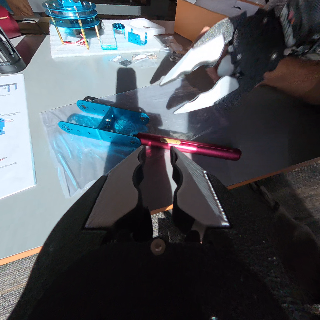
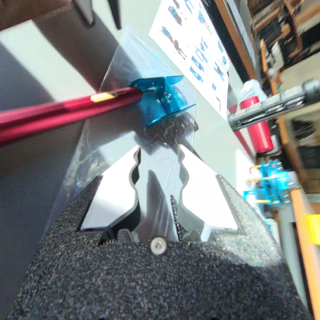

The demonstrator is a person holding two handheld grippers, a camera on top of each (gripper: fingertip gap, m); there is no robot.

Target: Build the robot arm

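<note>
My left gripper (image 1: pixel 157 149) hangs low over the near edge of the grey table (image 1: pixel 69 81), fingers parted a little with nothing between them; the tips sit just short of a red tool (image 1: pixel 190 146) lying across the table. The tool's left end meets a blue bracket (image 1: pixel 110 123), which rests on a clear plastic bag (image 1: pixel 74 155) spread flat.

My right gripper (image 1: pixel 167 98) is up and to the right, above the far right corner of the bag, spread wide and empty. From its own camera, the gripper (image 2: pixel 160 149) has bag film (image 2: pixel 161 173) behind the gap, but I can't tell if it touches.

A printed sheet (image 1: pixel 15 135) lies on the left. On the far side, a blue layered assembly (image 1: pixel 72 19) stands on white foam (image 1: pixel 103 50) with two smaller blue brackets (image 1: pixel 137 37).
</note>
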